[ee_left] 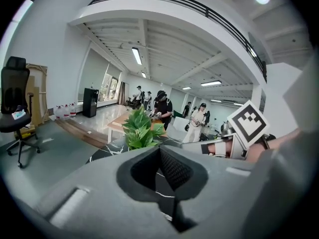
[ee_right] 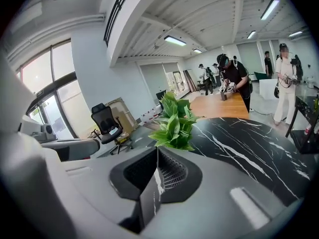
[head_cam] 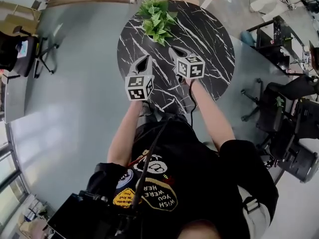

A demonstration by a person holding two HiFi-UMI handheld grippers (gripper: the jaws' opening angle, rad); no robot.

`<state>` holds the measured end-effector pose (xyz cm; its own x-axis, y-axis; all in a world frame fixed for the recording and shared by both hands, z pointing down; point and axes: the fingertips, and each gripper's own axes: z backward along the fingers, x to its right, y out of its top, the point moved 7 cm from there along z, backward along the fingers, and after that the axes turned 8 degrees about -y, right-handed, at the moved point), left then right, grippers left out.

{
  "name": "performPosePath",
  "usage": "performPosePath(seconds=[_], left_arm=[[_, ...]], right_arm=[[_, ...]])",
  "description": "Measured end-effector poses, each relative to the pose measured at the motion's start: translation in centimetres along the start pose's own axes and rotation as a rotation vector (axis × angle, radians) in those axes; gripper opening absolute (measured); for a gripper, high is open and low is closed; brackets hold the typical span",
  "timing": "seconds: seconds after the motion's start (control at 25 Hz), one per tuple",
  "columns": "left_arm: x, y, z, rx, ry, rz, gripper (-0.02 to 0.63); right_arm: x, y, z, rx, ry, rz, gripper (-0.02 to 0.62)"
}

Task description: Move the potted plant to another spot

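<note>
A potted plant with green leaves stands at the far edge of a round black marble table. My left gripper and right gripper hover side by side over the middle of the table, pointing at the plant and short of it. Each has its jaws shut with nothing between them. In the left gripper view the plant rises just beyond the closed tips of the left gripper. The right gripper view shows the plant ahead of the right gripper, slightly to its right.
A black office chair stands on the floor to the left, and more chairs and desks crowd the right. A wooden table lies beyond the marble one, with people standing at it.
</note>
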<state>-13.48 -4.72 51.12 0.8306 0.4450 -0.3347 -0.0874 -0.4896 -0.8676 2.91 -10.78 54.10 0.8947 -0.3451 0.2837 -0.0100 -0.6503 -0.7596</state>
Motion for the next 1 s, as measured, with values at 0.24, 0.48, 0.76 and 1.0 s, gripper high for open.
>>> performPosePath(seconds=[0.24,0.48,0.76,1.0], left_arm=[[-3.0,0.3,-4.6,0.007,0.013,-0.004,0.005],[-6.1,-0.3,-6.6,-0.017,0.018,0.025,0.003],[-8.1,-2.1,-6.8,-0.050,0.033,0.080,0.004],[-8.8,-2.7,-6.9,-0.064,0.031,0.104,0.003]], right_arm=[[3.1,0.0,-6.5,-0.081,-0.039,0.066,0.082],[6.6,0.5,-13.2,-0.127,-0.137,0.024,0.156],[6.9,0.1,-18.8,-0.201,-0.116,0.040,0.153],[6.0,0.4,-20.2,-0.221,-0.176,0.125,0.070]])
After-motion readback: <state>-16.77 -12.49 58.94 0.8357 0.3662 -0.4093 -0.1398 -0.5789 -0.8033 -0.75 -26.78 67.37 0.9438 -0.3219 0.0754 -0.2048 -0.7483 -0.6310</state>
